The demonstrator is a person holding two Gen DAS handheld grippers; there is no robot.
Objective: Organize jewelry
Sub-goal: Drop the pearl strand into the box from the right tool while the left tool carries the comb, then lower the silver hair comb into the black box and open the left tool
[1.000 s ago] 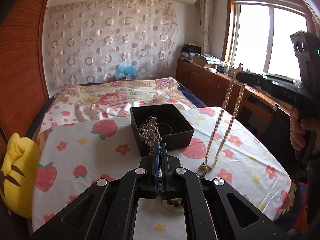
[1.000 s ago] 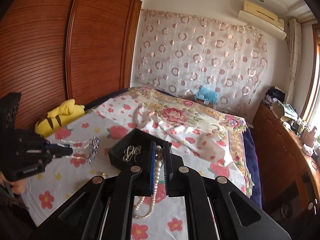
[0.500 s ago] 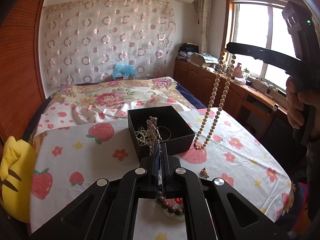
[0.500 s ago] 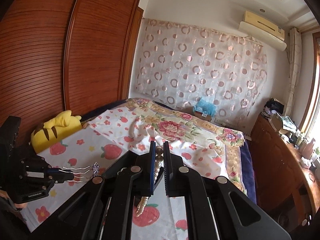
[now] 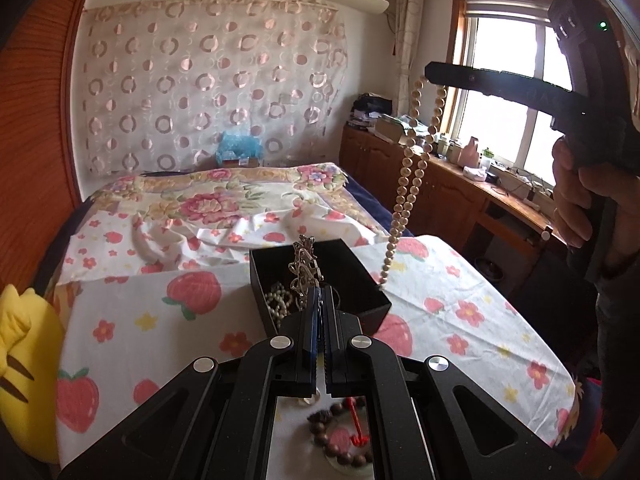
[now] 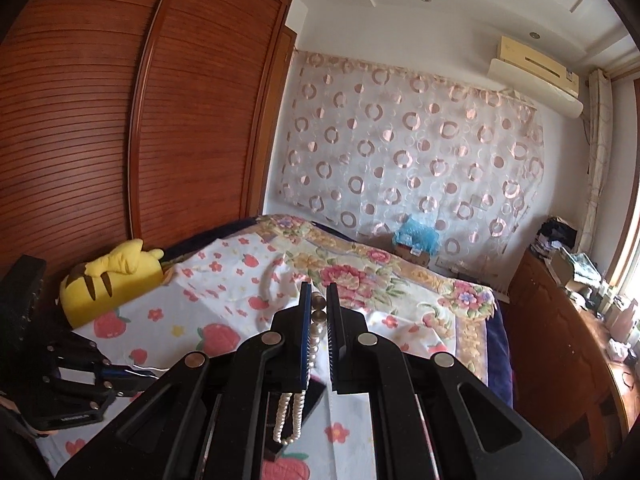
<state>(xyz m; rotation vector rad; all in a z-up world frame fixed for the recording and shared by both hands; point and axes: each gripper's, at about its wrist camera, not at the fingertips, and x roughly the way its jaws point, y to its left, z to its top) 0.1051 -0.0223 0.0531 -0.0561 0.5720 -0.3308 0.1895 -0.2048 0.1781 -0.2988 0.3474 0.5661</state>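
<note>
Pearl necklace pinched at its top by the right gripper, jaws closed on the beads, strand dangling free with its lowest beads just above the far right corner of the black box. Silver ornament clamped upright in the left gripper, jaws nearly together, right over the box. Small pearl strand inside the box, just left of those fingertips. Below the left gripper, dark bead bracelet on the strawberry-print cloth. Yellow plush far left.
</note>
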